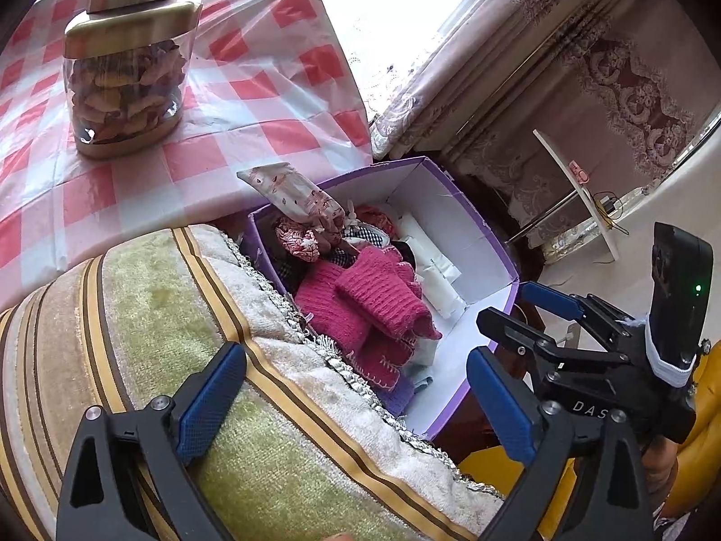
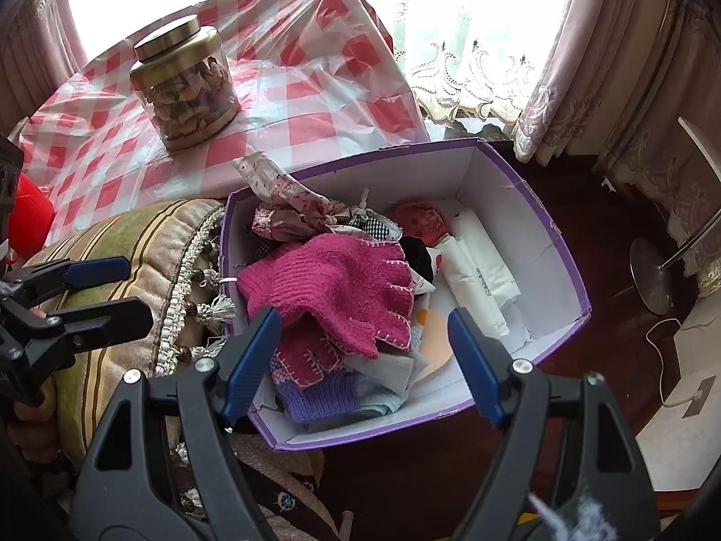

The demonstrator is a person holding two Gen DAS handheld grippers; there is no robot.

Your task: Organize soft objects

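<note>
A purple cardboard box (image 2: 563, 270) (image 1: 491, 243) stands beside a striped cushion (image 1: 180, 315) (image 2: 135, 234). In it lie pink knitted gloves (image 2: 333, 288) (image 1: 374, 293), a patterned cloth bundle (image 2: 288, 198) (image 1: 293, 198), a purple knit piece (image 2: 324, 396) and white packets (image 2: 482, 270) (image 1: 432, 261). My right gripper (image 2: 362, 320) (image 1: 504, 302) hovers open over the box's near end, the gloves below it and its pads touching nothing. My left gripper (image 1: 356, 387) (image 2: 139, 288) stands wide open above the cushion, with nothing between its fingers.
A clear jar with a gold lid (image 1: 126, 67) (image 2: 184, 85) stands on the red-and-white checked tablecloth (image 1: 270, 90) (image 2: 315, 103) behind the box. A red object (image 2: 29, 216) lies at the left. Curtains and a metal stand base (image 2: 653, 275) are at the right on the dark floor.
</note>
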